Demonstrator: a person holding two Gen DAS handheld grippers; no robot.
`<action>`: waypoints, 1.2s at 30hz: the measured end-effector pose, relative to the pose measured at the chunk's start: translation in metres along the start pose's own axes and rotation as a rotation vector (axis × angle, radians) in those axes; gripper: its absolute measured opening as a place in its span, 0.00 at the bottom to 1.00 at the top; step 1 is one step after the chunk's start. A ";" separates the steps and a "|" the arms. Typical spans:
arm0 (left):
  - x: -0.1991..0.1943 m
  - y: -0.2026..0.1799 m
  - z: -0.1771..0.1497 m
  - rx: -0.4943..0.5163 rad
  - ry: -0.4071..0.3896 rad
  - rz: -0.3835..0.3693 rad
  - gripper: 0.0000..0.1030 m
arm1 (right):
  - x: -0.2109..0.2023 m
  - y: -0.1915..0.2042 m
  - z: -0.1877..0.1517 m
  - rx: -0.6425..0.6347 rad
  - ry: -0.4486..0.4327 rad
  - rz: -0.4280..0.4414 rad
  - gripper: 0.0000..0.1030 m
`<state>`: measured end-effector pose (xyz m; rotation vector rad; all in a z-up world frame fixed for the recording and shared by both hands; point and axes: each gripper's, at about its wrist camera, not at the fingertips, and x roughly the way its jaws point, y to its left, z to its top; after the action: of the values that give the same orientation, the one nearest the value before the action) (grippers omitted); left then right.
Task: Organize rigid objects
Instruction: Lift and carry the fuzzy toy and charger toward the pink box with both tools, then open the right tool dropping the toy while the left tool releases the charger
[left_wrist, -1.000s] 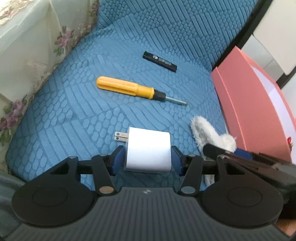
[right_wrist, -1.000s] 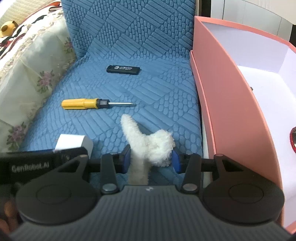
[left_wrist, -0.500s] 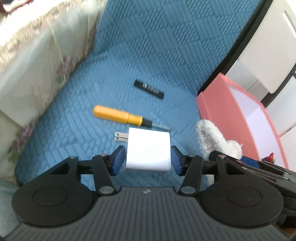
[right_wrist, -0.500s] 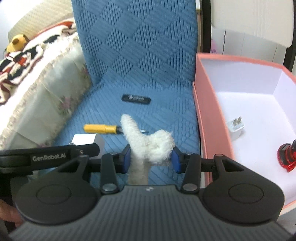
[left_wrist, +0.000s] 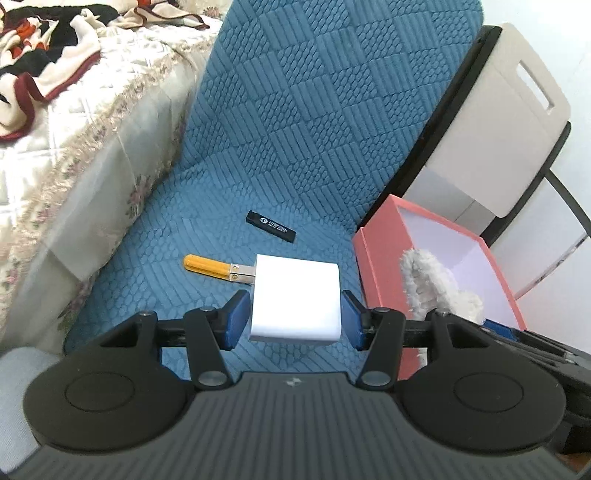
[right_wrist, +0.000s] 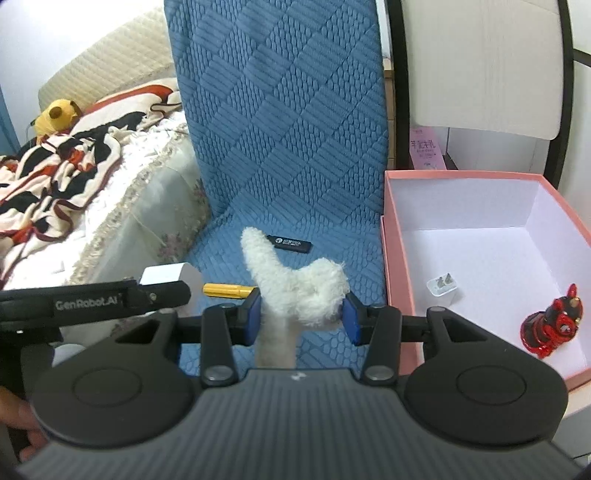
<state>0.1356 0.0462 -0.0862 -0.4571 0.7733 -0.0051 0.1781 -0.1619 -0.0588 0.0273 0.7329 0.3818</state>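
My left gripper (left_wrist: 293, 319) is shut on a white plug charger (left_wrist: 295, 297), held above the blue chair seat (left_wrist: 177, 258). My right gripper (right_wrist: 302, 314) is shut on a white fluffy toy (right_wrist: 295, 284), held above the seat, left of the pink box (right_wrist: 391, 266). The toy also shows in the left wrist view (left_wrist: 432, 288). A yellow-handled screwdriver (left_wrist: 207, 266) and a black stick (left_wrist: 271, 226) lie on the seat. The box holds a small white plug (right_wrist: 442, 291) and a red figurine (right_wrist: 552, 321).
A bed with a lace-edged cover (left_wrist: 74, 147) and a striped blanket (right_wrist: 55, 173) lies to the left. A yellow plush (right_wrist: 59, 114) sits on it. A white cabinet with black frame (right_wrist: 480, 74) stands behind the box.
Both grippers have risen with their loads; the seat objects look farther away. The box's inside has come into view on the right.
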 end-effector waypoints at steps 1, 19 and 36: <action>-0.004 -0.002 -0.001 0.002 0.000 0.000 0.57 | -0.005 0.000 0.000 0.001 -0.001 0.003 0.45; -0.018 -0.071 -0.018 0.083 0.009 -0.061 0.57 | -0.061 -0.046 0.001 0.053 -0.036 -0.036 0.45; -0.002 -0.167 -0.019 0.176 0.024 -0.163 0.56 | -0.097 -0.120 0.003 0.137 -0.079 -0.141 0.45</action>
<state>0.1486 -0.1115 -0.0296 -0.3516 0.7502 -0.2296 0.1541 -0.3074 -0.0122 0.1183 0.6773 0.1941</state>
